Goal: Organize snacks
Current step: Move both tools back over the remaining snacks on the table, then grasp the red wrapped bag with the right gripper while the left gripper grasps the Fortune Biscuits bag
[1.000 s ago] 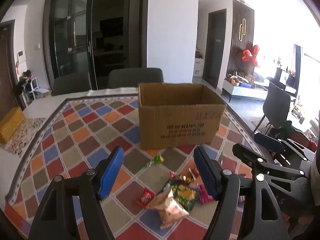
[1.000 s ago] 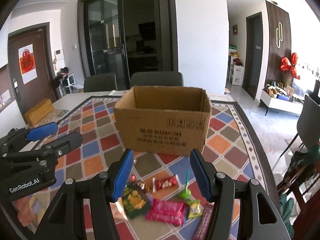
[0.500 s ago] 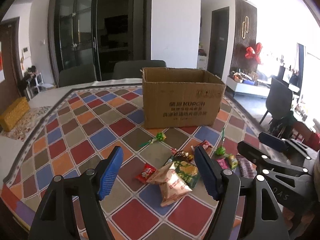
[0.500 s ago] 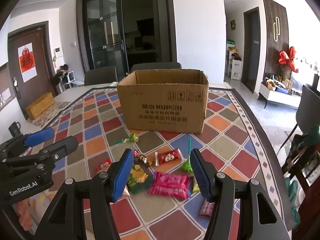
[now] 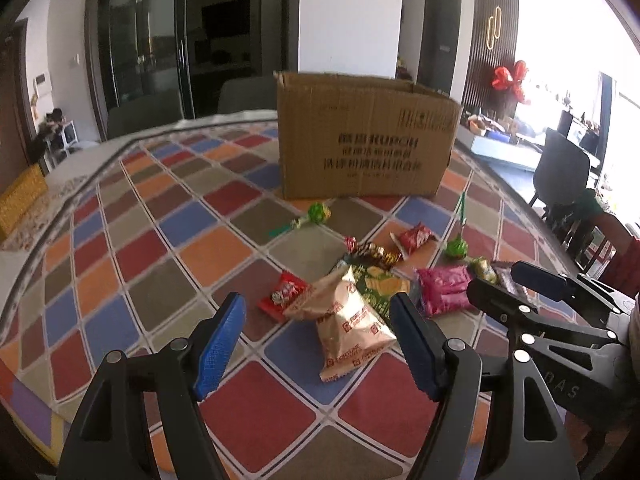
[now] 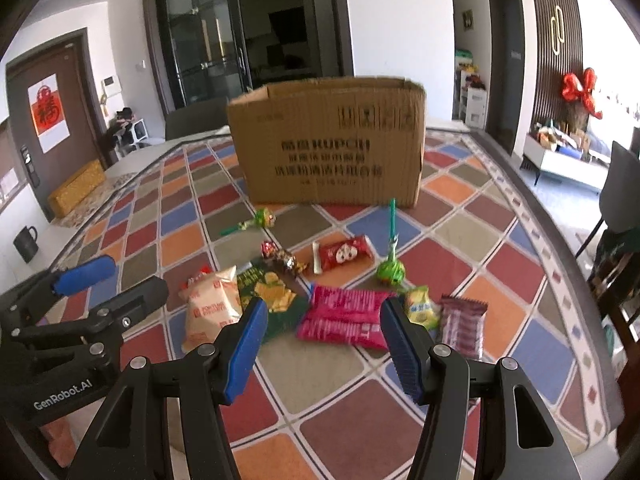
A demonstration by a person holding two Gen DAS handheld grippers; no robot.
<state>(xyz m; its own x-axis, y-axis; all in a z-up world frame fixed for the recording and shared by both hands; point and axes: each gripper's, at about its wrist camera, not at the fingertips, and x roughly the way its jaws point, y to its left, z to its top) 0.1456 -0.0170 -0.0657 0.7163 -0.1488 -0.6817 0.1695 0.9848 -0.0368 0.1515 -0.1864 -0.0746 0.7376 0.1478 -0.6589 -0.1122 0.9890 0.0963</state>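
Several snacks lie in a loose pile on the checkered tablecloth (image 5: 168, 240) in front of an open cardboard box (image 5: 366, 148). A tan pouch (image 5: 348, 320) lies just ahead of my open, empty left gripper (image 5: 320, 344), beside a small red packet (image 5: 285, 294) and a green chip bag (image 5: 380, 286). My open, empty right gripper (image 6: 323, 346) hovers just short of a pink packet (image 6: 347, 316). The tan pouch (image 6: 210, 308), green chip bag (image 6: 270, 296), a red packet (image 6: 344, 254), a green lollipop (image 6: 391, 270) and a maroon packet (image 6: 462, 320) show in the right wrist view.
Another lollipop (image 5: 318, 214) lies near the box front. Dark chairs (image 5: 560, 172) stand around the table, with a black mug (image 6: 26, 240) and a yellow box (image 6: 76, 192) on the left side. The table's near edge runs under both grippers.
Both grippers have dropped lower and drawn back toward the near table edge, so the snack pile now lies ahead of the fingers. Both stayed open; nothing was picked up.
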